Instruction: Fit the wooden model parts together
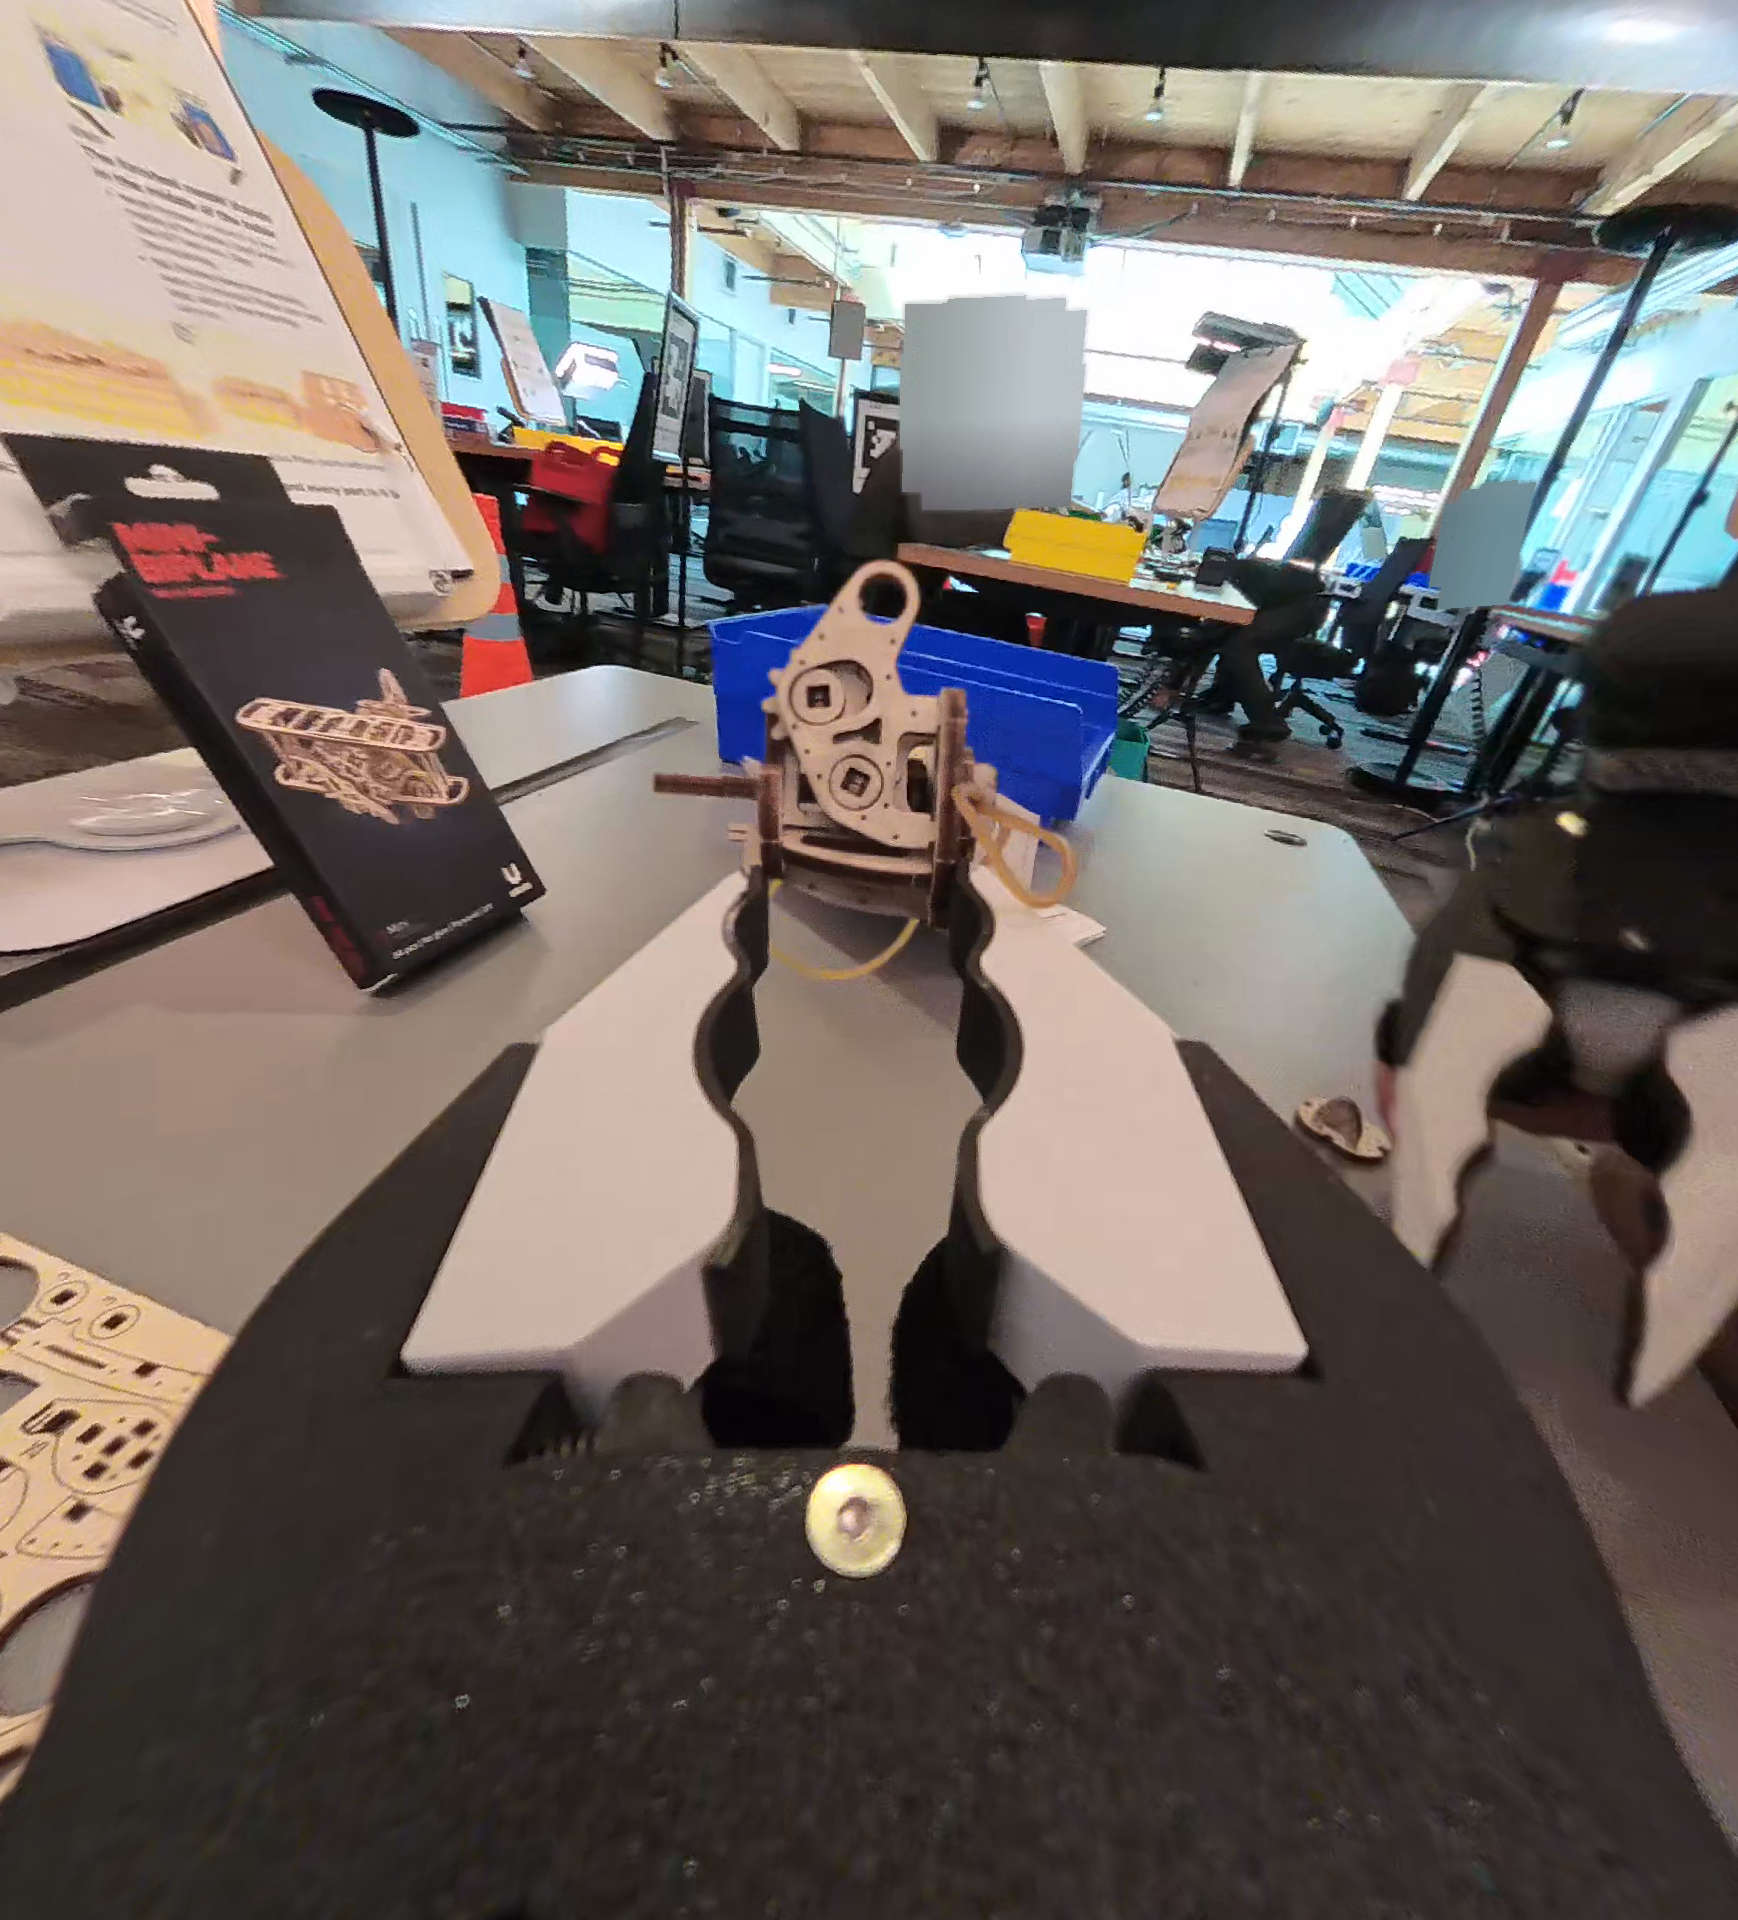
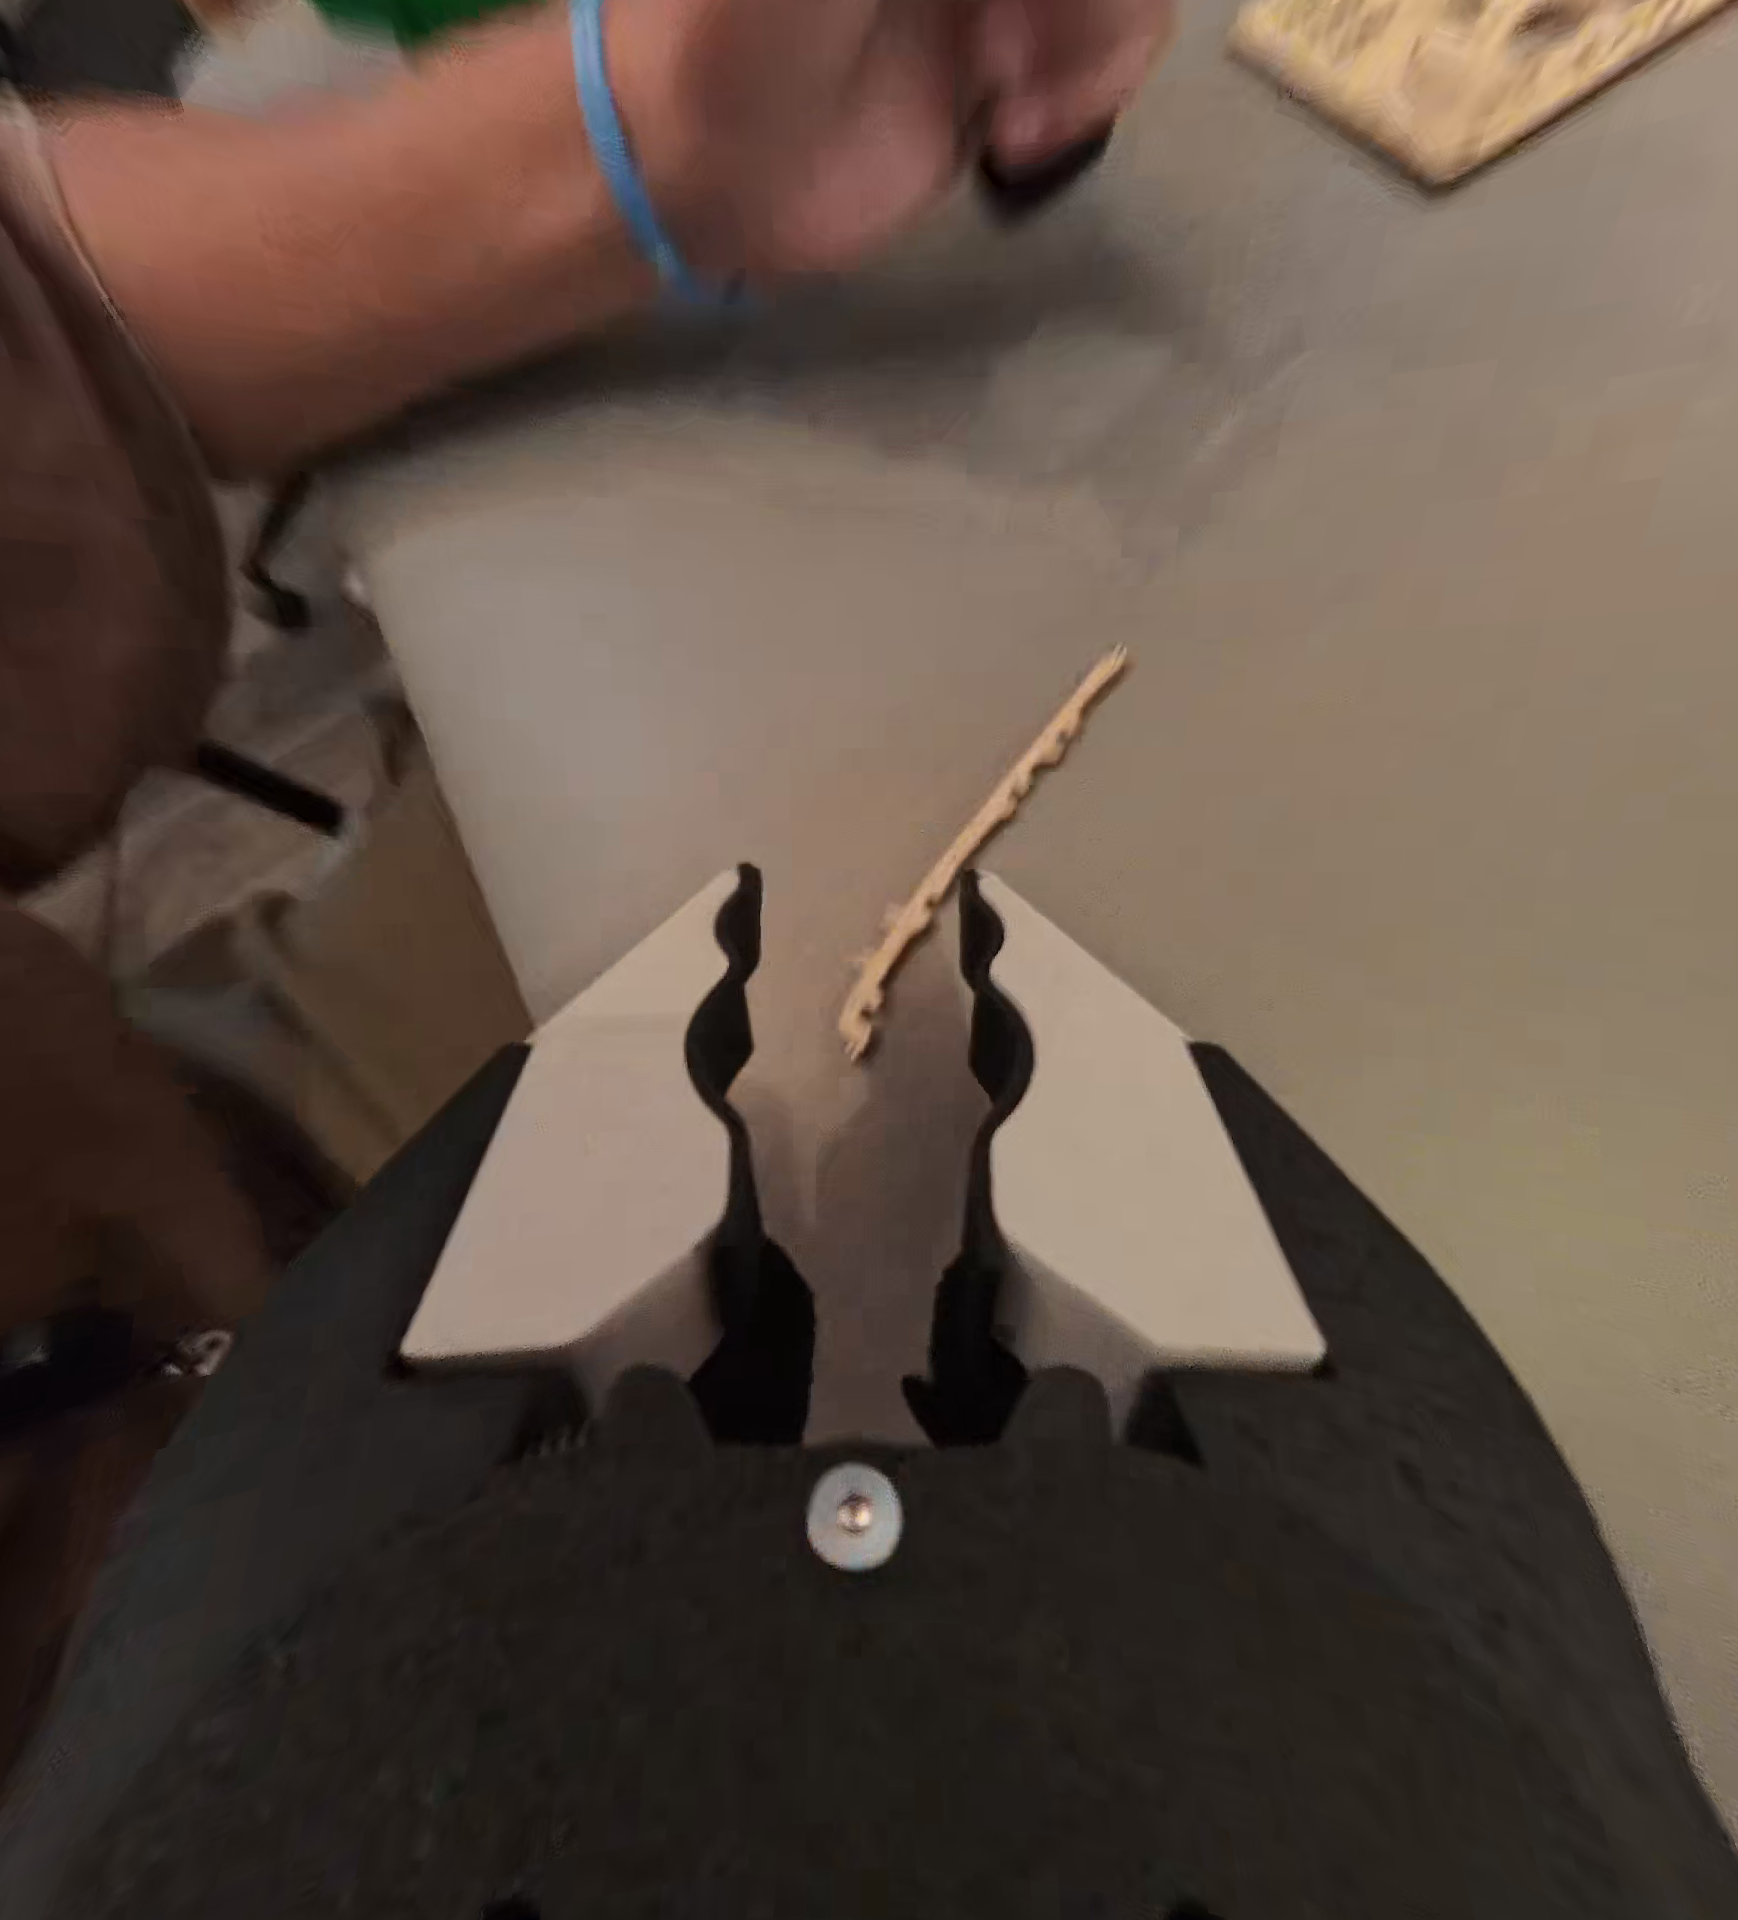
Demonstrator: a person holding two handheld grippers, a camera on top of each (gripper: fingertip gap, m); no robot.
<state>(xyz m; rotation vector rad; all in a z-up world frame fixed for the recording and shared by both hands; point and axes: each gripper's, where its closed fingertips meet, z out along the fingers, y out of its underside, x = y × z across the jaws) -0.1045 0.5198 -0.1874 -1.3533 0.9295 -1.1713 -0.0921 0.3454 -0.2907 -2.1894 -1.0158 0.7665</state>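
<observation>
1. Left wrist view, closest first: my left gripper [image 1: 857, 904] has its jaws clamped on the base of the half-built wooden model [image 1: 865, 758], held upright above the grey surface [image 1: 221, 1091]. A yellowish rubber band [image 1: 1026, 857] dangles off its right side.
2. Feels like thin laser-cut ply: light, stiff, but snappy at the tabs. The lower frame plates look to me like the safest hold, not the little peg sticking out left.
3. Right wrist view: my right gripper [image 2: 860, 935] has jaws apart with nothing pinched, hovering over a skinny notched wooden strip [image 2: 990, 842] lying flat on the surface. It's blurry, so I can't tell if a fingertip touches it.
4. That strip looks super fragile, so I'd pinch it mid-length, gently.
5. Farther out: punched-out part sheet [image 1: 3, 1455], black kit box [image 1: 325, 748], blue bin [image 1: 1031, 717].
</observation>
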